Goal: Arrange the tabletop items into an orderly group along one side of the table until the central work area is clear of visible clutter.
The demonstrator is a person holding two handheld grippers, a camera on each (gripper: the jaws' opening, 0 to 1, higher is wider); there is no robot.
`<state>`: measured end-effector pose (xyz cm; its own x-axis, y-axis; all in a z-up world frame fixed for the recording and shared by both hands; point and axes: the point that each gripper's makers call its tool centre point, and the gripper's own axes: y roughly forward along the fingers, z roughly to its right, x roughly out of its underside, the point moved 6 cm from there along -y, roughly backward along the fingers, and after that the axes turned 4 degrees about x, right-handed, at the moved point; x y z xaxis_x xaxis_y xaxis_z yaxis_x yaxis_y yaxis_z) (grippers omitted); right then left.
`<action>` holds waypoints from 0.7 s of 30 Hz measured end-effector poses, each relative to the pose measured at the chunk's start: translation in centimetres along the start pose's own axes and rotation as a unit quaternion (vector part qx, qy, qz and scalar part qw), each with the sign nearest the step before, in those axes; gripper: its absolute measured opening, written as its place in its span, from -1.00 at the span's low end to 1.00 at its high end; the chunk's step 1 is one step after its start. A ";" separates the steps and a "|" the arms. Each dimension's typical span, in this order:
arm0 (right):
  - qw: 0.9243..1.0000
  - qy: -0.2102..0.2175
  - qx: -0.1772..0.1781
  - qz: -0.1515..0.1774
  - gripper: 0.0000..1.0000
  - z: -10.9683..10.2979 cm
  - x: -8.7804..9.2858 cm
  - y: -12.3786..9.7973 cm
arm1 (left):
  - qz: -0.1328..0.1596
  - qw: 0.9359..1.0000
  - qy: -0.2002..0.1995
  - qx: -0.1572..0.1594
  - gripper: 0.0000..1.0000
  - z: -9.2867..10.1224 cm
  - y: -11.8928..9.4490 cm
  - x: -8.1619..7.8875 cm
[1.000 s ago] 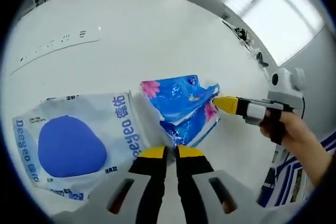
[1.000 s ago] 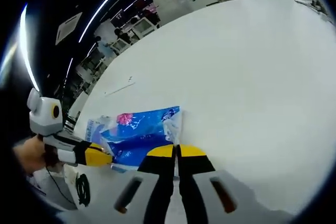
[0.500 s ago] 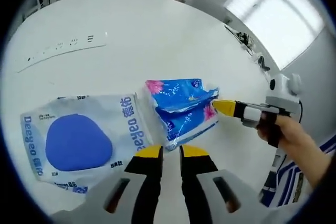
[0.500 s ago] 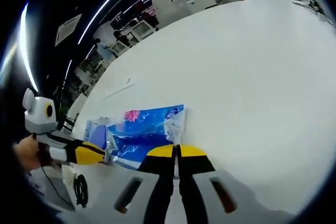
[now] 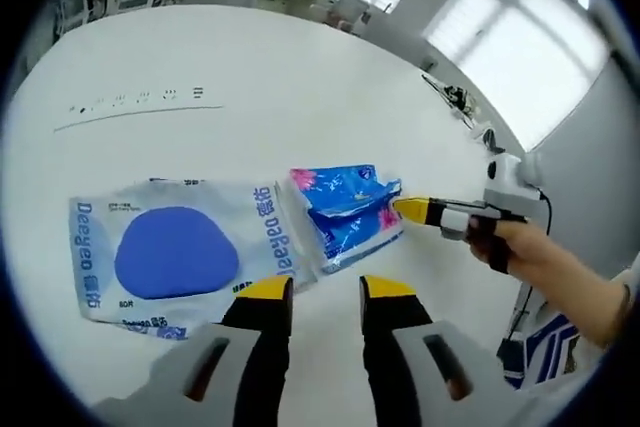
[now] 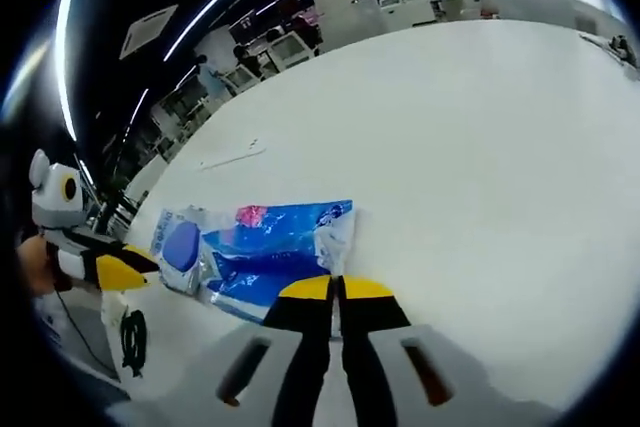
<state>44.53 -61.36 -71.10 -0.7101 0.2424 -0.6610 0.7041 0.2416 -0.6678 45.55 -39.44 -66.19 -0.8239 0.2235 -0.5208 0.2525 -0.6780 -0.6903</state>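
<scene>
Left gripper view: your left gripper [image 5: 325, 290] spread, empty, near wipes pack [image 5: 180, 255]. Blue tissue pack [image 5: 345, 212] touching it.

Right gripper view: your right gripper [image 6: 335, 289] pressed together on tissue pack end [image 6: 333, 239]. Grouping underway; release remains.

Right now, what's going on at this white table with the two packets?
A person is tidying the white table with a handheld tool in each hand. The right tool is shut on the edge of the blue floral tissue pack, which lies right beside a larger white wet-wipes pack with a blue oval lid. The left tool is open and holds nothing, just short of both packs. A thin white strip lies farther back on the table.
</scene>
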 end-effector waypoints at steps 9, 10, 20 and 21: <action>0.999 -0.034 0.021 0.002 -0.37 -0.7 0.5 -0.8 | 0.030 0.999 -0.015 0.002 -0.16 -0.8 -3.3 1.9; 0.999 -0.034 0.021 0.005 -0.31 -0.8 0.5 -1.0 | 0.035 0.999 -0.015 0.002 -0.10 -0.9 -3.9 2.1; 0.999 -0.026 0.011 0.030 0.14 -2.8 1.1 -3.9 | 0.093 0.995 -0.011 -0.017 0.79 -1.8 -8.1 3.2; 0.999 -0.025 0.009 0.031 0.16 -3.2 1.3 -4.3 | 0.098 0.995 -0.009 -0.016 0.79 -1.8 -8.6 3.3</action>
<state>40.58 -59.05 -67.93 -0.6650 0.2098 -0.7168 0.7467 0.2104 -0.6311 41.55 -31.64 -62.92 -0.7657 0.0769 -0.6386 0.4251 -0.6845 -0.5922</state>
